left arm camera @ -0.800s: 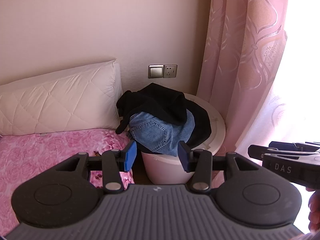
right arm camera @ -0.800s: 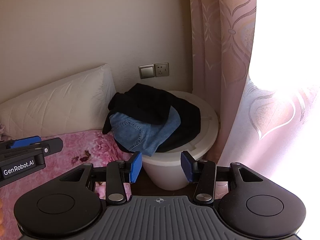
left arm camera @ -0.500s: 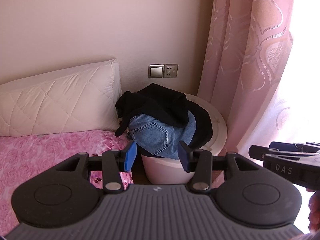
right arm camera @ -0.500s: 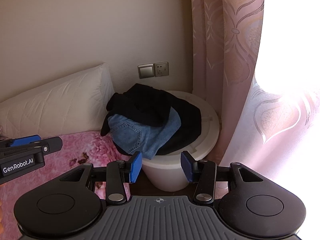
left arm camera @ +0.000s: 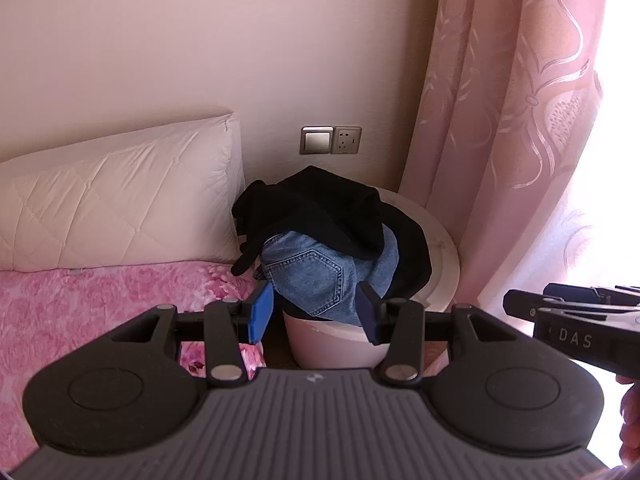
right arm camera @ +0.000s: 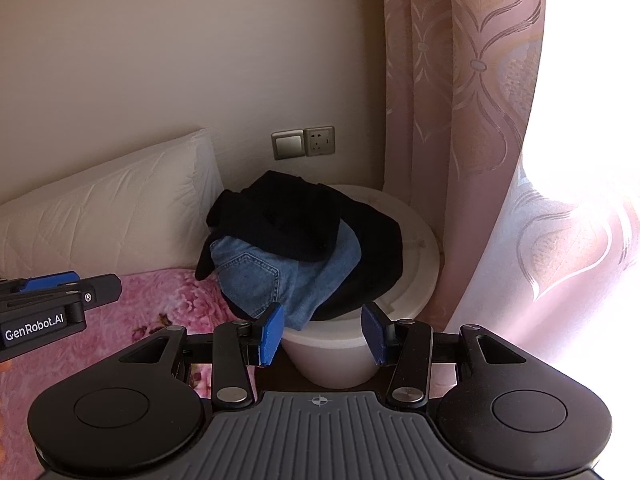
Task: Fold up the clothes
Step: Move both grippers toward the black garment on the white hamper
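A white round bin (left arm camera: 442, 256) (right arm camera: 420, 252) beside the bed holds a heap of clothes. Blue jeans (left arm camera: 316, 276) (right arm camera: 272, 276) hang over its near rim, and a black garment (left arm camera: 332, 208) (right arm camera: 296, 216) lies on top of them. My left gripper (left arm camera: 315, 316) is open, short of the bin, with nothing between its blue pads. My right gripper (right arm camera: 323, 333) is likewise open and empty, a little short of the bin's near side. Each gripper shows at the edge of the other's view: the right gripper (left arm camera: 568, 312) at the right edge, the left gripper (right arm camera: 52, 300) at the left edge.
A bed with a pink floral cover (left arm camera: 100, 304) (right arm camera: 152, 312) lies to the left. A white quilted pillow (left arm camera: 120, 196) (right arm camera: 108, 204) leans on the wall. A switch and socket (left arm camera: 331, 140) sit above the bin. A pink curtain (left arm camera: 500, 140) (right arm camera: 460, 120) hangs right, by a bright window.
Both views have crept slightly closer to the bin and drifted a little right. The jaws of both grippers have kept the same gap.
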Demonstrator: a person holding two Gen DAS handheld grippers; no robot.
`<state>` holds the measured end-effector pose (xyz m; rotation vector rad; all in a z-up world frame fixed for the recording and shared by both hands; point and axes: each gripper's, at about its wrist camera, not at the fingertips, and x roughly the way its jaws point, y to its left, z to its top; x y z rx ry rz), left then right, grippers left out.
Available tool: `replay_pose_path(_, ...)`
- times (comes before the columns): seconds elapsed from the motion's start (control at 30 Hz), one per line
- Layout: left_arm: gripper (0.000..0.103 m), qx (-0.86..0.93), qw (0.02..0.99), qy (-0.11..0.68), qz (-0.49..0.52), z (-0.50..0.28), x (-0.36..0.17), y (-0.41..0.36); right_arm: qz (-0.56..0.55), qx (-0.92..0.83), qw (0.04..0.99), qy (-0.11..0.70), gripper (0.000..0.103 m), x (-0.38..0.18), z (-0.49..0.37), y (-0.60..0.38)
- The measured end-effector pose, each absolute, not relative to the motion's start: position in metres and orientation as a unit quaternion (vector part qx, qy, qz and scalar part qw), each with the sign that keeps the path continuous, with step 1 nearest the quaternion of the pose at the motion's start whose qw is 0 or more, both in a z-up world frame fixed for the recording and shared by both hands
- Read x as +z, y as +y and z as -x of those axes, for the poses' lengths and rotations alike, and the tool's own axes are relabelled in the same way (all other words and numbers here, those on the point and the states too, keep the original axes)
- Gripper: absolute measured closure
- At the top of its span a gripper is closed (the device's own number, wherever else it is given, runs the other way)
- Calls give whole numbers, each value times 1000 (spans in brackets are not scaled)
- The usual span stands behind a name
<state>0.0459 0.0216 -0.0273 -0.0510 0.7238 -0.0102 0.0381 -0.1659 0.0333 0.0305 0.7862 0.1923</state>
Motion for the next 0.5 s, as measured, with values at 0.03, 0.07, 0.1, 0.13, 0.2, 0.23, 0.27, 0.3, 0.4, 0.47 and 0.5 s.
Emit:
replay_pose_path(0.03,62,-3,935,355,27,-45,-28,24,-13,95,919,382,56,33,-39,-164)
replay_pose_path(0.07,62,-1,934,356,27,-47,-27,26,-11,97,919,381,56,33,-40,-161)
replay_pose_path(0.1,62,1,934,356,28,-48,-27,28,-10,99,919,381,56,33,-41,-159)
replay_pose_path(0.13,62,3,933,357,29,-49,-27,31,-8,102,920,379,56,33,-42,-156)
replay_pose_path(0.2,62,9,934,356,29,-48,-27,36,-5,107,920,377,56,33,-45,-150)
replay_pose_path(0.23,62,12,934,357,30,-49,-27,39,-5,111,920,377,56,33,-46,-148)
replay_pose_path(0.27,62,14,934,357,30,-50,-26,41,-5,114,919,376,56,33,-46,-147)
replay_pose_path(0.3,62,17,933,357,30,-50,-26,44,-4,116,919,377,56,33,-49,-142)
replay_pose_path(0.4,62,24,933,358,33,-51,-25,51,-3,124,918,377,56,32,-52,-134)
replay_pose_path(0.47,62,26,932,359,34,-51,-25,54,-3,127,917,378,56,30,-56,-130)
replay_pose_path(0.5,62,27,932,359,35,-52,-25,56,-4,128,917,378,56,30,-57,-129)
